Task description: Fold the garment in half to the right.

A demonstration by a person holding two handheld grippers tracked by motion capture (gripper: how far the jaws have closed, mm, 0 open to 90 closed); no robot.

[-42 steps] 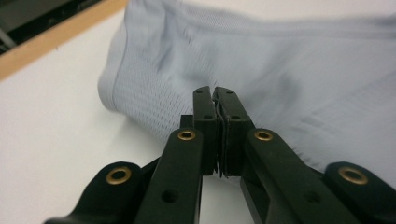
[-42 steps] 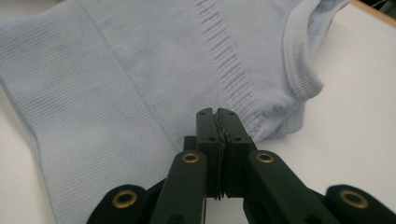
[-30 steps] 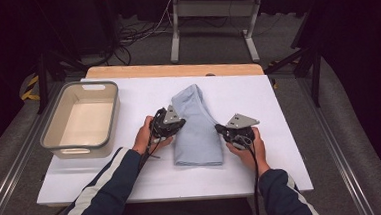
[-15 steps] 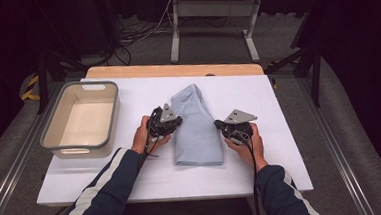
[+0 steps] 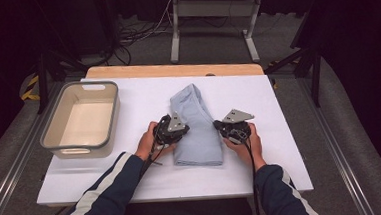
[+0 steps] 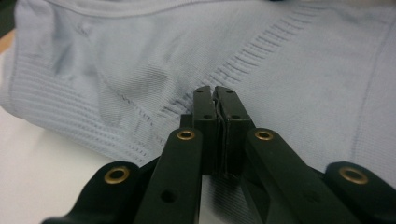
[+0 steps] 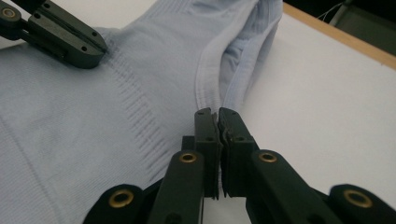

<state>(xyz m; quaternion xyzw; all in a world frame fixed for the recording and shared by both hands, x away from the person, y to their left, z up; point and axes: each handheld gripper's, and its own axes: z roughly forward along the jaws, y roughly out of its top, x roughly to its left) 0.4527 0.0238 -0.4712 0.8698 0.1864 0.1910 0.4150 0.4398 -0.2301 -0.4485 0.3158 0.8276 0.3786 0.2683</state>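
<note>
A folded light blue knit garment [image 5: 197, 122] lies lengthwise in the middle of the white table [image 5: 281, 157]. My left gripper [image 5: 184, 130] is at the garment's left edge. In the left gripper view, my left gripper [image 6: 214, 91] is shut, its tips resting on the ribbed fabric [image 6: 116, 60]. My right gripper [image 5: 217, 126] is at the garment's right edge. In the right gripper view, my right gripper [image 7: 218, 112] is shut where the garment's folded hem [image 7: 70, 116] meets the table. No fabric shows between either pair of jaws. The left gripper [image 7: 95, 51] lies on the cloth farther off.
A grey-rimmed empty tub [image 5: 111, 117] stands at the table's left side. A wooden strip [image 5: 176, 70] runs along the table's far edge. Both forearms in dark striped sleeves [image 5: 108, 187] come in from the front edge.
Both grippers have shifted slightly inward toward the garment; the left one has also come a little nearer the front. The garment has not visibly moved.
</note>
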